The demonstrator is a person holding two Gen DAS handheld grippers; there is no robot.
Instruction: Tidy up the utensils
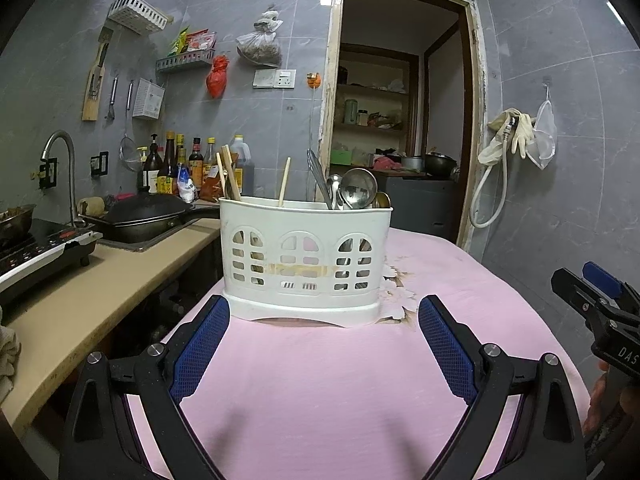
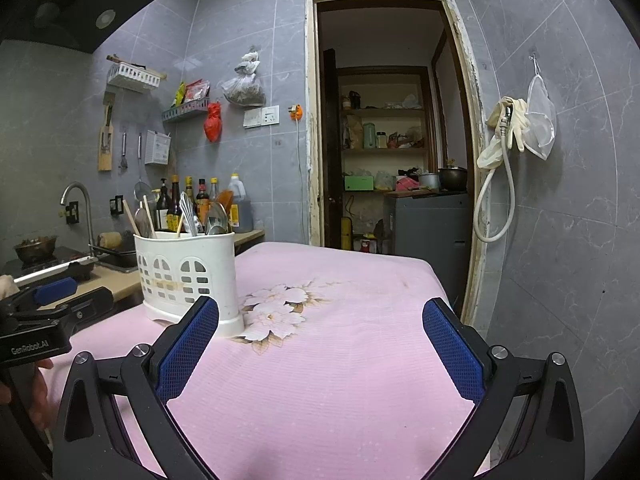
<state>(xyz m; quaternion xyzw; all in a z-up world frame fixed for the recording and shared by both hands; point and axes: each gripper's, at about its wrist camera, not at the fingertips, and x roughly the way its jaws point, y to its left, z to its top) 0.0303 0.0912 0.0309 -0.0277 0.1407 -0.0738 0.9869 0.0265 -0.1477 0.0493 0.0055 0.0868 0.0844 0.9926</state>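
Note:
A white plastic utensil caddy stands on the pink tablecloth. Wooden chopsticks stick up from its left part. Metal spoons and a ladle fill its right part. My left gripper is open and empty, just in front of the caddy. My right gripper is open and empty, to the right of the caddy, which shows at the left of the right wrist view. The right gripper also shows at the right edge of the left wrist view.
A counter on the left holds an induction cooker, a sink with a black wok and sauce bottles. A doorway opens behind the table. The table's edge runs close to the right wall.

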